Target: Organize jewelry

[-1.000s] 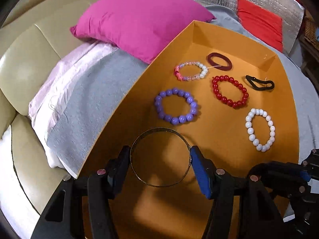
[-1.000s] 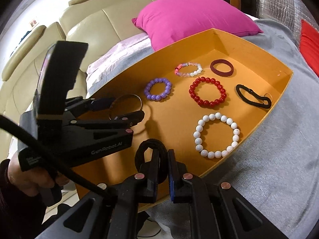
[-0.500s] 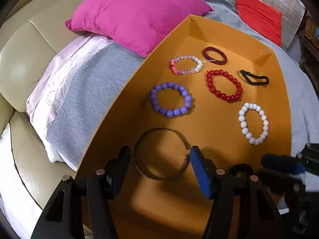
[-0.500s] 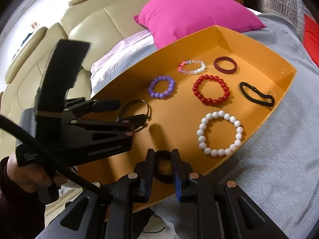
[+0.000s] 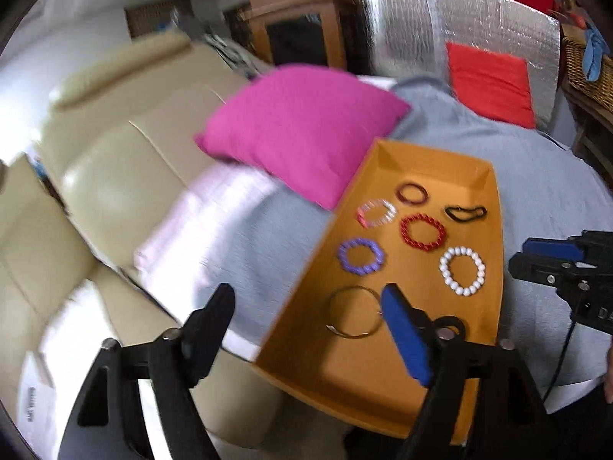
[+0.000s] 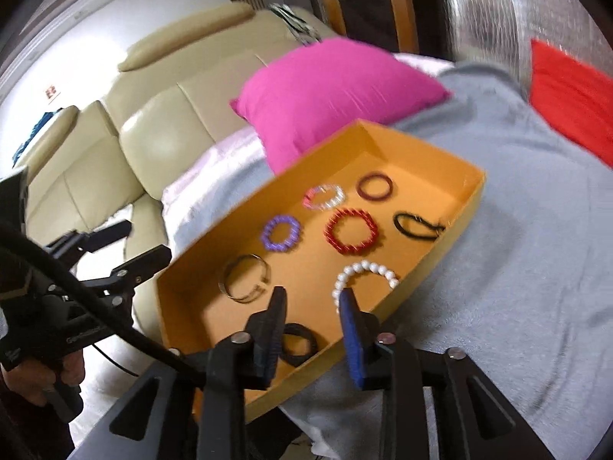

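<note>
An orange tray lies on a grey blanket. In it lie a thin metal bangle, a black hair tie, and purple, red, white, pink-clear, dark red and black pieces. My left gripper is open and empty, above and left of the tray. My right gripper is open and empty, above the tray's near corner and the black hair tie.
A magenta pillow lies just behind the tray. A cream leather sofa is to the left. A red cushion and silver foil backing are at the far right. A wicker basket stands at the right edge.
Both grippers have pulled up and back from the tray. The left let go of the metal bangle. The right opened and left the black hair tie in the tray's near corner.
</note>
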Available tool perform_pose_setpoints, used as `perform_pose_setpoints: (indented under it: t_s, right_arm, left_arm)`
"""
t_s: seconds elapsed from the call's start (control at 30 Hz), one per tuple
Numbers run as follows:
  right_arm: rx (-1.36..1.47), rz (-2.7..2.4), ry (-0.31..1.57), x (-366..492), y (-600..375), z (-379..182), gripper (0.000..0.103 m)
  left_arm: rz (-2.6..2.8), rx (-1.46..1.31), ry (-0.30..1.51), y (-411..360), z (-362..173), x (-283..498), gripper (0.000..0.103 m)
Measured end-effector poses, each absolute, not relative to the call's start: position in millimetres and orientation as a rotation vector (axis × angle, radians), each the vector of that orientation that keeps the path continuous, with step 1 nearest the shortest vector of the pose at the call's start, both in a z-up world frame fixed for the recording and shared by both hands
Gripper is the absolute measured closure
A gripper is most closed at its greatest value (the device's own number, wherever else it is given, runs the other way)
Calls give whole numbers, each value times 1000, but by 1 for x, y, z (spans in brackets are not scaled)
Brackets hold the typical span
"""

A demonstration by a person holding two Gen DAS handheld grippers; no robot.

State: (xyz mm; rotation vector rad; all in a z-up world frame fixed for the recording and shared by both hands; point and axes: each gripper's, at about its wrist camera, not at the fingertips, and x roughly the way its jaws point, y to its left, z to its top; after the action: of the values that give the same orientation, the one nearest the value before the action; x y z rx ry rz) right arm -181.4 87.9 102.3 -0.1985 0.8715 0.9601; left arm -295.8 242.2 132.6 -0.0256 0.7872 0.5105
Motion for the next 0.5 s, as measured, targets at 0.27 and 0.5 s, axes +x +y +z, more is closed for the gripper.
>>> perform_pose_setpoints:
  t_s: [0.27, 0.5]
  right_arm:
    - [-224, 907, 773, -236, 72, 141, 43]
    - [-291, 810, 724, -266, 50, 162, 39]
  left_arm:
    - [486, -5, 760, 216, 165, -335, 23]
    - [548, -11, 756, 205, 181, -347, 23]
